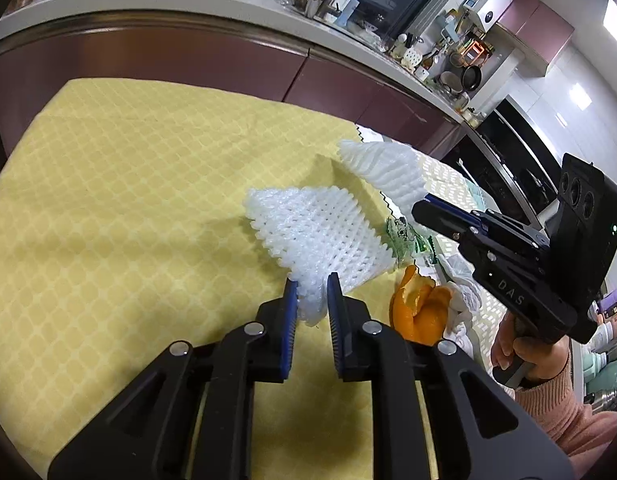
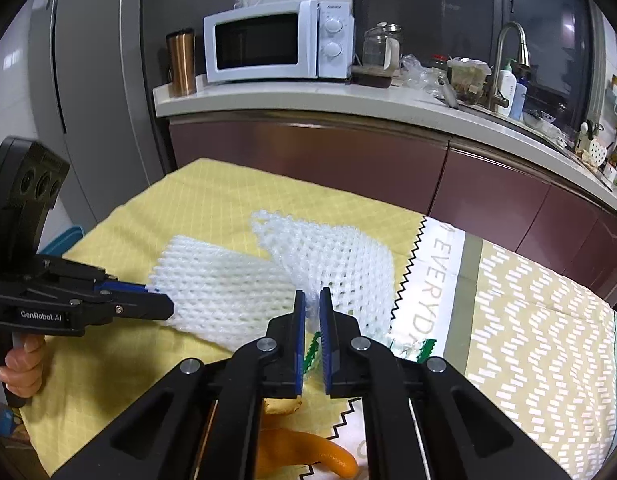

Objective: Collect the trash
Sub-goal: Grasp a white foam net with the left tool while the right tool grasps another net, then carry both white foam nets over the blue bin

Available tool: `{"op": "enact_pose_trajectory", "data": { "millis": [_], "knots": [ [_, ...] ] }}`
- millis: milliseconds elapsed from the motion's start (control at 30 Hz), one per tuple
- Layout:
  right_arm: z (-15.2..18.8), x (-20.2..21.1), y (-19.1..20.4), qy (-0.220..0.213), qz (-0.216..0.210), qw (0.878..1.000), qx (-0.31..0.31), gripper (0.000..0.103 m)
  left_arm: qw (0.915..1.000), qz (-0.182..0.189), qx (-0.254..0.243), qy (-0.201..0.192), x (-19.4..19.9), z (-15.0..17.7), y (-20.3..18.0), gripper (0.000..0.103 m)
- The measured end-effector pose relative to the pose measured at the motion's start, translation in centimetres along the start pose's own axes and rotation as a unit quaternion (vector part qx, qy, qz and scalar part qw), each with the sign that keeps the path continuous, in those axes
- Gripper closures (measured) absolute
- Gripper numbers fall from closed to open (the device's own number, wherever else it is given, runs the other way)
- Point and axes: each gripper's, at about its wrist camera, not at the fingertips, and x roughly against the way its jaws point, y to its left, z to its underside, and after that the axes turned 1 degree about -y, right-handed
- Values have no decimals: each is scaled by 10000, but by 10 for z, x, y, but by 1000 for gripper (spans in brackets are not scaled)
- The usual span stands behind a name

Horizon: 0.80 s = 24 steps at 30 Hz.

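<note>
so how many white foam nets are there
2: one foam net pinched by the left gripper, the other net pinched by the right gripper. More may be hidden.

Kitchen clutter lining the background
A white boxy microwave (image 2: 278, 42) is sitting beside a copper metal tumbler (image 2: 181, 62) on the pale counter (image 2: 308, 100), overlooking the yellow checked tablecloth (image 1: 128, 184).
</note>
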Motion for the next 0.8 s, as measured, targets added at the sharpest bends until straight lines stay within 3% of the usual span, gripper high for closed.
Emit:
{"op": "enact_pose_trajectory", "data": {
  "millis": [467,800],
  "knots": [
    [-14,27,0,-556,-107,9982,-190,98,9980,-243,-105,-580,66,18,8,90],
    [-21,43,16,-786,-672,9940,-352,98,9941,-431,-126,-985,123,37,15,90]
  ]
}}
